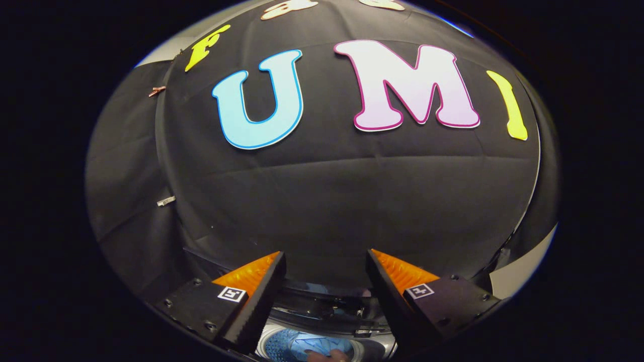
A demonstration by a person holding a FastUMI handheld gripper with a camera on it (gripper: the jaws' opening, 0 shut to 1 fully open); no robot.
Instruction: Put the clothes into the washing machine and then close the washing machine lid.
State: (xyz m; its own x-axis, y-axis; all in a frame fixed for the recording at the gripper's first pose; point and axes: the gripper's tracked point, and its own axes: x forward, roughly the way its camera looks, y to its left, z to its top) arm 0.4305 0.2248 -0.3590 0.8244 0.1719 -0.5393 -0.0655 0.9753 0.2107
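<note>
- Hanging above the washing machine [327,322], the claw [326,281] points mostly at the booth's black cloth wall [322,201], with its two fingers spread wide apart and nothing between them.
- Down in the gap between the fingers, near their roots, the open drum [274,347] of the washing machine shows its pale, perforated inner wall.
- The clothes [312,346], a blue bundle, already lie inside that drum, low and loose, so to my eye the loading part of the task looks done or close to it.
- Empty, parted fingers up above the opening fit a release: I would guess the cloth was let go so that it falls into the drum rather than being pushed in.
- Beyond the drum a dark band [327,304] runs across at the far side of the opening; it may be the raised lid or the machine's back rim, and I cannot tell which.
- Closing the lid is the step not yet done, and it likely calls for the claw to tip down toward that far edge.
</note>
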